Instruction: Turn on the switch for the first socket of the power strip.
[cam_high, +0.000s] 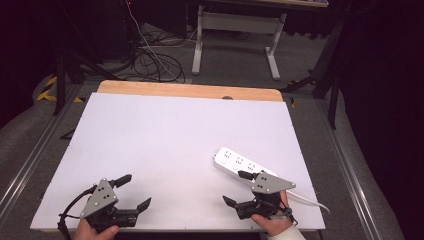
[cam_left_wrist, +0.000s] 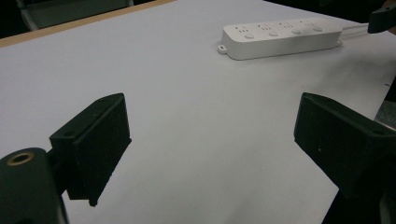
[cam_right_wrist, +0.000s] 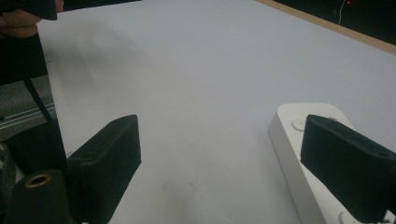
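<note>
We are looking down on a table (cam_high: 150, 130) whose white top is covering all but a strip of bare wood along the far edge. On it, a white power strip (cam_high: 243, 166) is lying flat near the right side, running diagonally, with its white cable (cam_high: 312, 201) trailing off toward the near right corner. In the left gripper view we are seeing the same power strip (cam_left_wrist: 280, 37) far off across the white surface, its sockets and buttons facing up.

We are holding the left gripper (cam_high: 134, 192) low at the near left corner, its jaws spread wide with nothing between them. The right gripper (cam_high: 237, 187) is sitting at the near right, jaws also gaping wide and empty; one jaw is hovering over the near end of the power strip (cam_right_wrist: 299, 154) while the other is over bare tabletop. Whether that jaw is touching the strip we cannot tell
</note>
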